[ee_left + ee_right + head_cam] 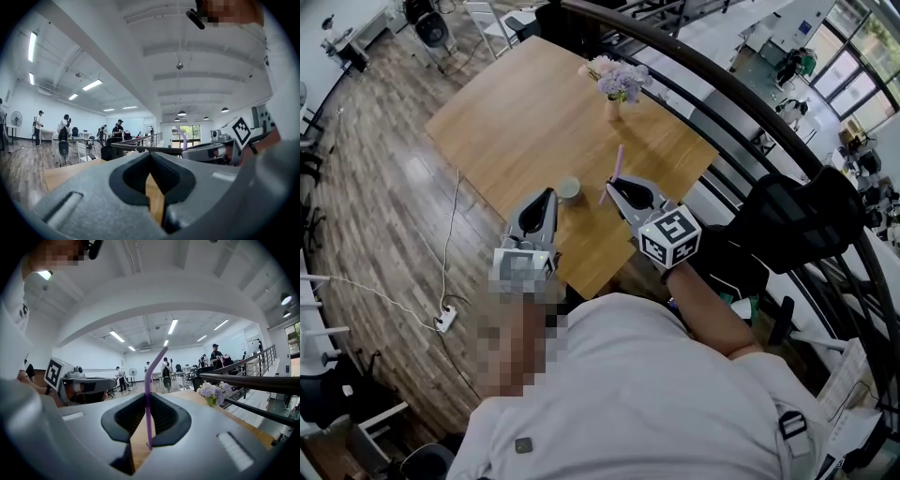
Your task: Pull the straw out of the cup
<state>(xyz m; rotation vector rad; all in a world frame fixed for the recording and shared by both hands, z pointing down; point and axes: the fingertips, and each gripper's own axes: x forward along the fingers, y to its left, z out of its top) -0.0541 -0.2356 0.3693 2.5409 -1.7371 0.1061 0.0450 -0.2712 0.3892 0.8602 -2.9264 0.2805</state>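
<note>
A small pale cup [569, 191] stands on the wooden table [525, 122] near its front corner. The purple straw [615, 172] is out of the cup, held upright to the cup's right, and my right gripper [609, 186] is shut on its lower part. In the right gripper view the straw [149, 376] rises from between the closed jaws and bends at the top. My left gripper [547, 195] hangs just left of the cup with its jaws closed and nothing between them [150, 155]. The left gripper view also catches the right gripper [211, 151] and the straw [182, 138].
A vase of lilac flowers [617, 86] stands at the table's far edge. A dark curved railing [741, 103] runs close along the table's right side. A power strip [445, 321] with a cable lies on the wood floor at left. People and chairs stand far off in the hall.
</note>
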